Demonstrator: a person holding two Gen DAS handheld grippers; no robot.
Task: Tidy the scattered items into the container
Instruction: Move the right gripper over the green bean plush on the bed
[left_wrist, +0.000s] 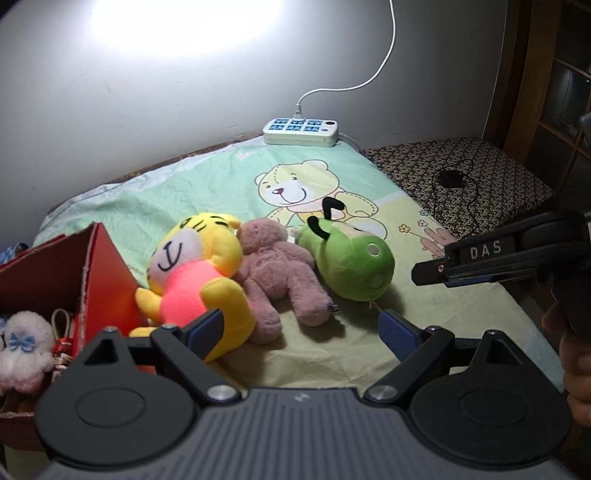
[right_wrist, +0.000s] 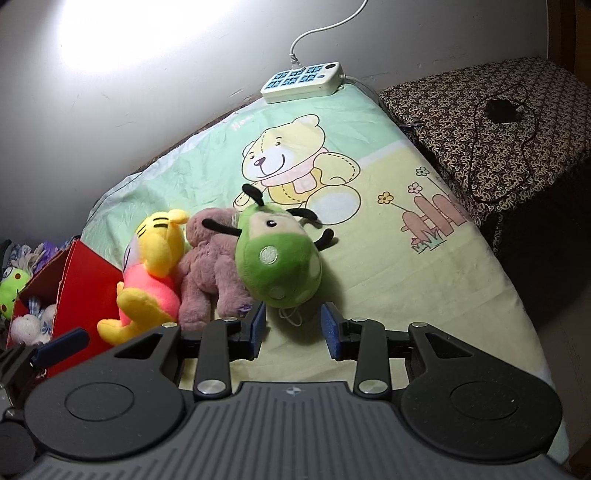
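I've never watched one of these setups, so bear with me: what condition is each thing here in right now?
Yellow tiger plush: lying on the sheet, outside the box.
Mauve teddy: lying between the other two.
Green bug plush: lying loose.
Red box: open, toys inside.
Left gripper: open, empty.
Right gripper: open, empty.
Power strip: one cord plugged in.

Three plush toys (left_wrist: 258, 273) packed side by side mid-bed, touching, no gap between them. Red box (left_wrist: 92, 273) walls off their left. Bare sheet (right_wrist: 424, 288) right of the green one is free. Power strip (left_wrist: 300, 132) against the far wall, well clear.
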